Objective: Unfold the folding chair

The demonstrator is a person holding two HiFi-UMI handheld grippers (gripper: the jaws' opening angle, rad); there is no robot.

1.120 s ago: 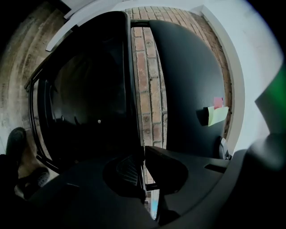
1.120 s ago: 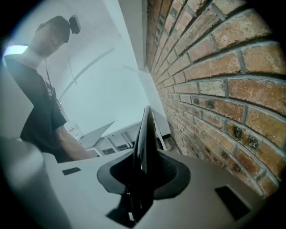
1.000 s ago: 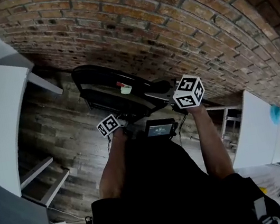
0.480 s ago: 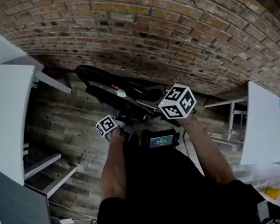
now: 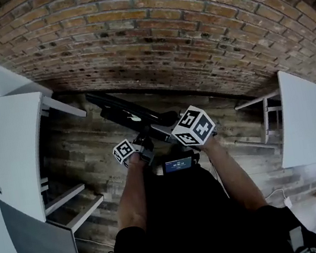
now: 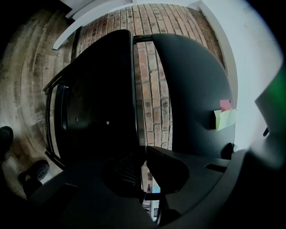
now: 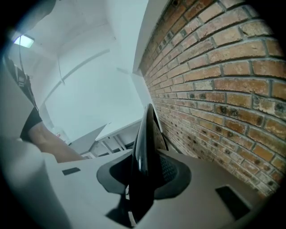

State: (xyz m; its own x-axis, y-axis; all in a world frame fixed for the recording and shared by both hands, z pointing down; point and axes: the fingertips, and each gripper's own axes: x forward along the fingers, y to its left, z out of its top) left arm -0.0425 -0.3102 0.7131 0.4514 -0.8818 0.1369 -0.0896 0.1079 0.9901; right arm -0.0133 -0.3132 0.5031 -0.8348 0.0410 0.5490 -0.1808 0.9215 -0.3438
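Folding chair (image 5: 124, 112) near brick wall (image 5: 189, 26); left hand-held gripper (image 6: 144, 154) and right hand-held gripper (image 7: 144, 172) both clenched on it

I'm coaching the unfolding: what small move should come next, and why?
Probably draw the grippers apart. The left gripper is shut on the folding chair by a thin edge, the right gripper clamps another edge, and only a narrow strip of brick wall shows between its two panels: it looks barely opened.
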